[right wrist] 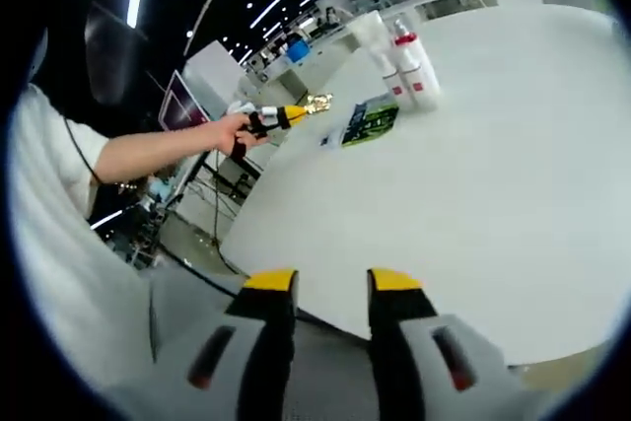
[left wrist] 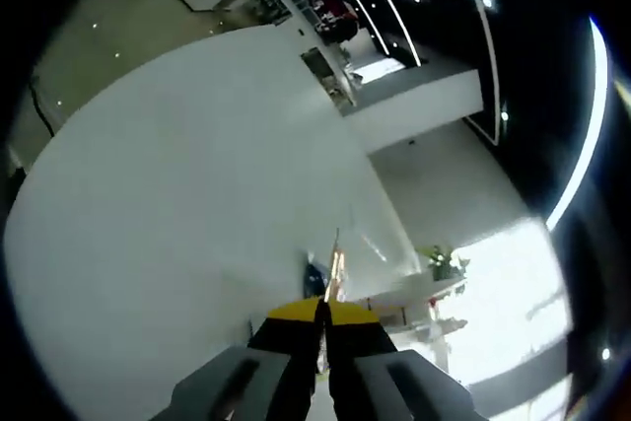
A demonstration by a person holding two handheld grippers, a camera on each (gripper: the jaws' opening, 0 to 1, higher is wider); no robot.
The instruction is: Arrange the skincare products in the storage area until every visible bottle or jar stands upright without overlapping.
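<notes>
My left gripper [left wrist: 322,305] has its yellow-tipped jaws shut on a thin gold-coloured item [left wrist: 337,268] that sticks out past the tips. The right gripper view shows that same gripper [right wrist: 286,115] in a person's hand off the table's far left edge, the gold item [right wrist: 317,102] at its tip. Two or three white bottles with red labels [right wrist: 409,68] stand upright close together at the far side of the round white table [right wrist: 473,184]. A flat green-and-dark packet [right wrist: 370,123] lies beside them. My right gripper [right wrist: 333,283] is open over the near table edge, holding nothing.
The person's bare forearm [right wrist: 148,155] and white sleeve [right wrist: 39,204] reach in from the left. Desks and shelves [right wrist: 296,46] stand beyond the table. The white tabletop [left wrist: 197,194] spreads wide in the left gripper view, with a potted plant [left wrist: 444,263] beyond it.
</notes>
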